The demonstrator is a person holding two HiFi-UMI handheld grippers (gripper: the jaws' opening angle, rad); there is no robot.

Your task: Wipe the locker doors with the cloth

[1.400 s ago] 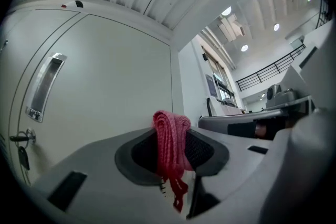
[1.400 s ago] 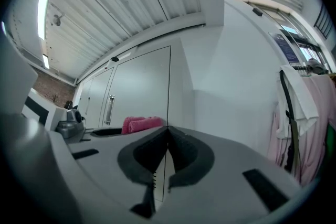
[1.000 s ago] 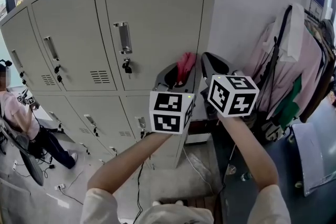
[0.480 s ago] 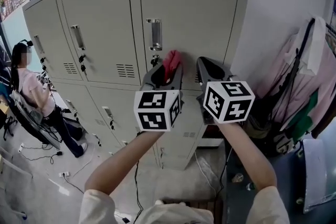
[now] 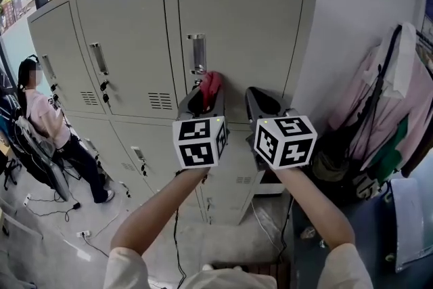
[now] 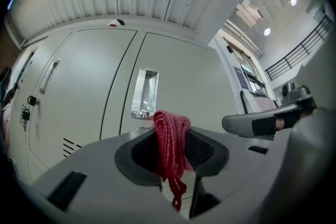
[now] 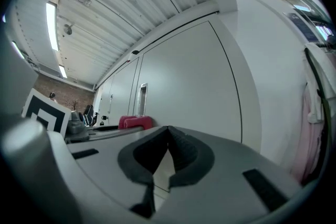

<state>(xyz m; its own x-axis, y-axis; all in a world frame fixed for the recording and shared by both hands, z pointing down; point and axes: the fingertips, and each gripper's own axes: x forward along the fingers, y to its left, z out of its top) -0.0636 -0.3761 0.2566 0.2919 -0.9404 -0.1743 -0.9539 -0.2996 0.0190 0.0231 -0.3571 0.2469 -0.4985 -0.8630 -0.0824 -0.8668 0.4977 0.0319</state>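
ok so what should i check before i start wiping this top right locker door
1. Cloth gripped: ok, the left gripper is shut on it, with a fold sticking out past the jaws.
2. Right gripper free: ok, jaws together, nothing between them.
3. Cloth touching the top right door: cannot tell.
4. Clearance from the handle: cannot tell, the cloth sits close below it.
5. Person at the left clear of this door: ok.

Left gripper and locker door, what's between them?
The red cloth, clamped in the jaws of the left gripper, faces the locker door; the left gripper view shows it.
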